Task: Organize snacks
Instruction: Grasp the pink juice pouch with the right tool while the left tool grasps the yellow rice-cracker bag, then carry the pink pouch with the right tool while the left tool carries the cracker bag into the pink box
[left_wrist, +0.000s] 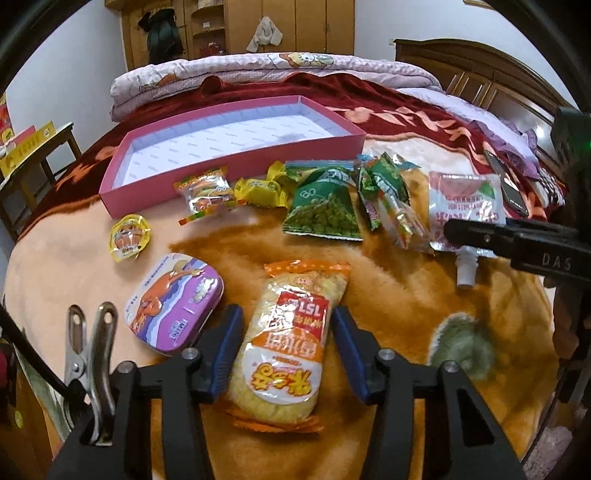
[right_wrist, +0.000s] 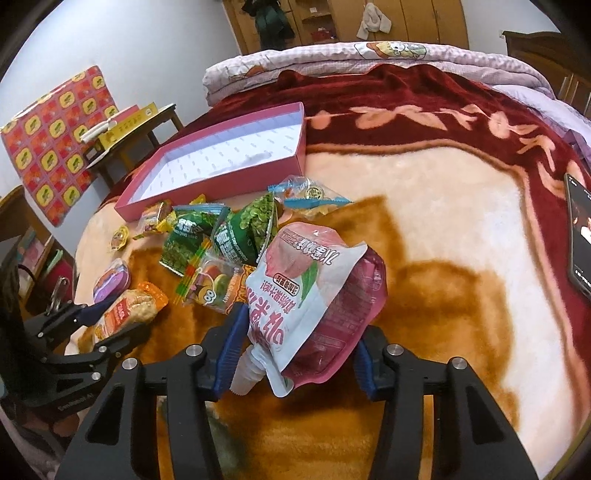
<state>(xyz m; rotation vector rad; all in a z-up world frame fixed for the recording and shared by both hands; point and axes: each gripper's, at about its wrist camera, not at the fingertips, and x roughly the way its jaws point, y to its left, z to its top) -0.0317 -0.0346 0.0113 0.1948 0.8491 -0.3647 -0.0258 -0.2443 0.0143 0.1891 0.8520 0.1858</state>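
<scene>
The left gripper brackets an orange-and-yellow rice-cracker packet lying flat on a plush blanket, its blue pads narrowed to the crinkled wrapper's sides; whether they actually press it is hard to judge from this angle. The right gripper is clamped on a soft pink-and-white spouted drink pouch, which tilts up between the pads, its white cap pointing back toward the handle. Beside the left gripper lies a rounded purple mint tin, and a little farther off a small yellow jelly cup. Beyond lie foil bags of green peas, clear gummy packets and yellow-wrapped sweets, loosely heaped in a row. Behind them sits a shallow pink cardboard box with a white printed lining, nothing in it. A dark phone rests on the blanket's red border, well apart from the snacks.
</scene>
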